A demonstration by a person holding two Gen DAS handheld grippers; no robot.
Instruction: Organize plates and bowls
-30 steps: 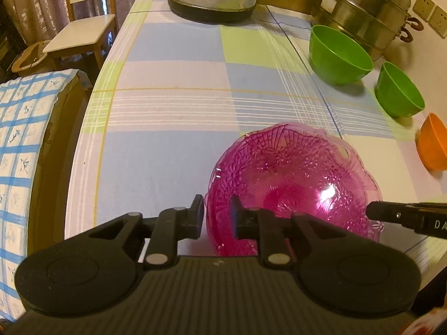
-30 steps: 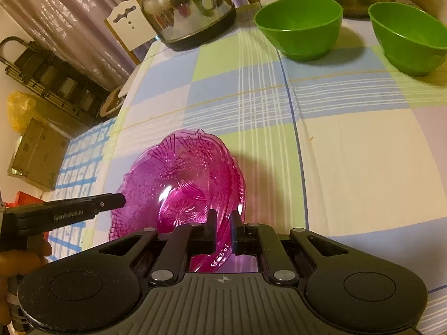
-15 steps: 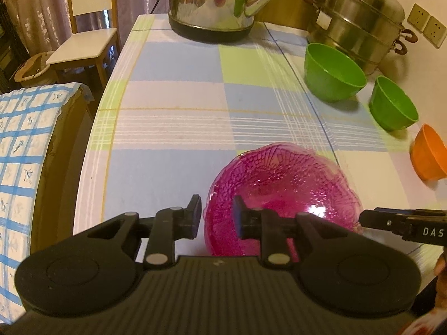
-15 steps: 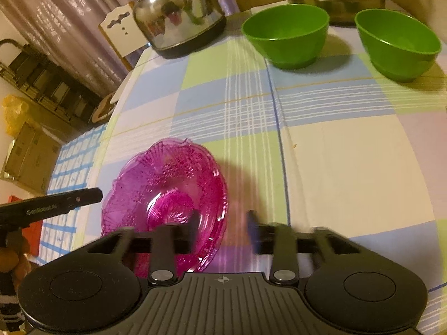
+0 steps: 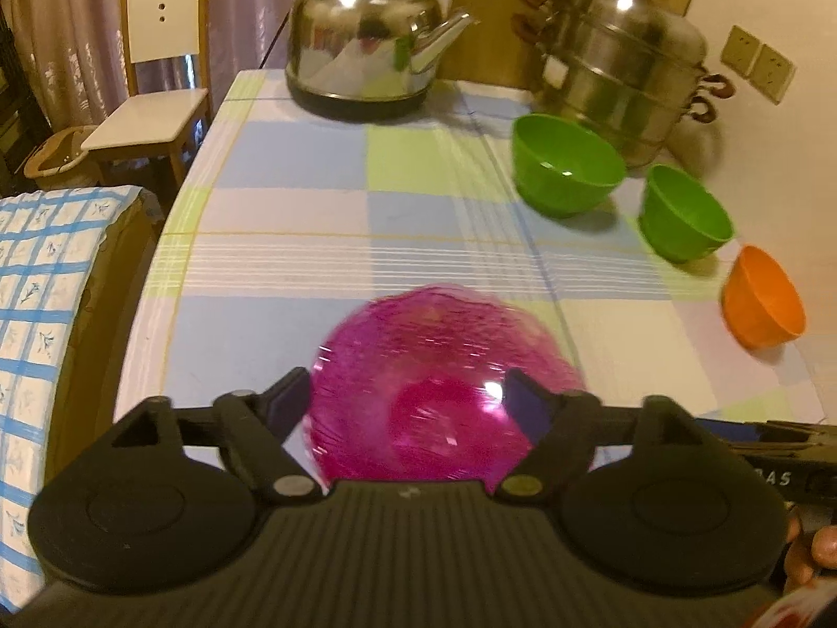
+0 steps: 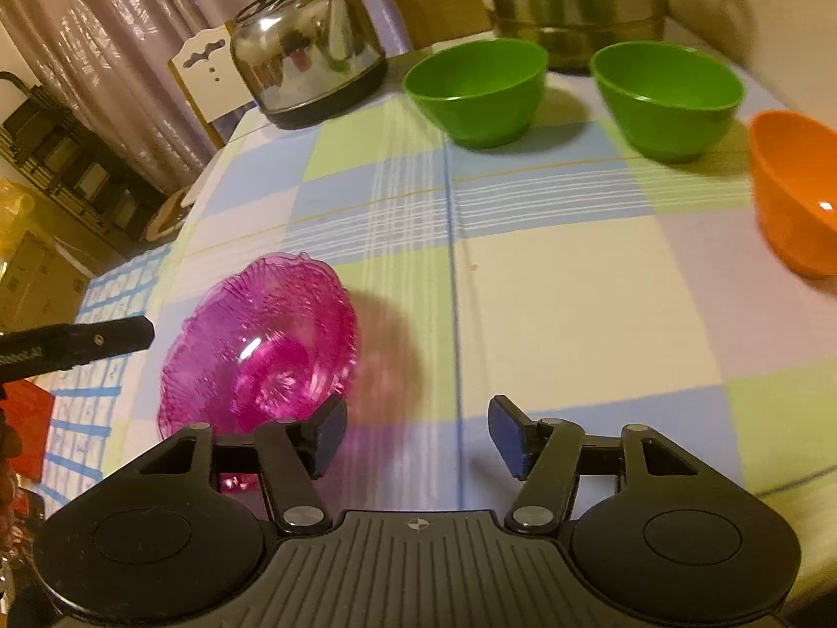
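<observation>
Pink plate (image 5: 444, 382) lies released near the worktop (image 5: 272, 272) edge, low in frame; left gripper (image 5: 405, 400) and right gripper (image 6: 416, 432), jaws just opened wide, hold nothing. A careless sweep could knock it off.

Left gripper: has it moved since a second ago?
Yes. The left gripper has pulled back and up from the pink glass plate: the kettle, cropped before, now shows whole. Its jaws have just been opening, with the plate seen between them, not gripped.
</observation>
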